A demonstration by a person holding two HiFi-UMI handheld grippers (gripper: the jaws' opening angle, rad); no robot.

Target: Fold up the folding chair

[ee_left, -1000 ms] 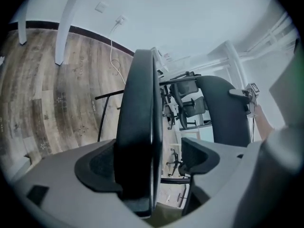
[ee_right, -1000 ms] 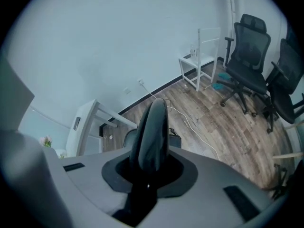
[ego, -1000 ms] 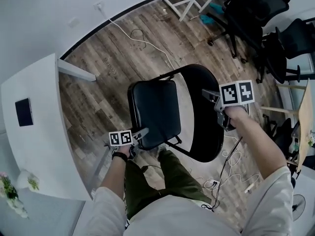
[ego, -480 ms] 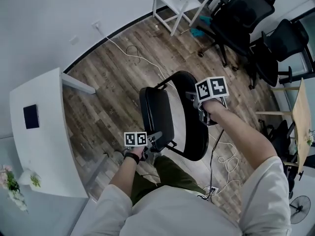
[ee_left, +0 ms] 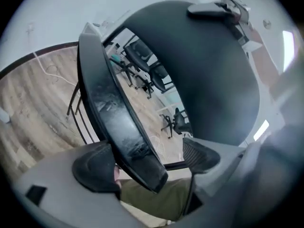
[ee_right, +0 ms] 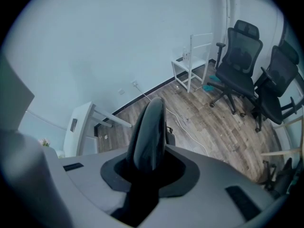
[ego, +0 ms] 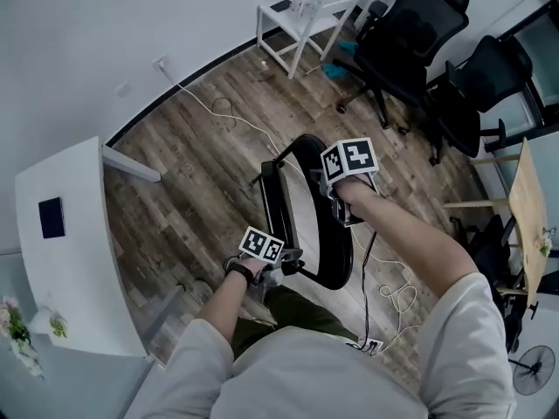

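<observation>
White bench (ego: 61,260) far left, not involved. Left gripper (ego: 290,258) sits at the lower front of the folding chair (ego: 279,208), which stands on the wooden floor (ego: 201,164) right in front of the person. Change: a second ago the seat (ee_left: 114,113) lay flat and open with this gripper low at its front edge; now the seat is swung up almost vertical, edge-on in the head view and close to the backrest (ee_left: 209,80), and the left gripper has risen and moved in with it. So the fold looks mostly done, with only a narrow gap between seat and backrest left to close. In the left gripper view its jaws stand apart with the seat's front edge between them. The edge leans on the left pad and stays clear of the right pad, so this looks like a push, not a clamp. To the right, the right gripper (ego: 339,203) points steeply down onto the top rim of the backrest, jaws clamped on the rim, which fills the gap between the pads. They have just been opening slightly, but the rim is still between them. That hand has hardly shifted, so it looks like it is steadying the chair. Office chairs (ego: 410,33) far right, well apart.
</observation>
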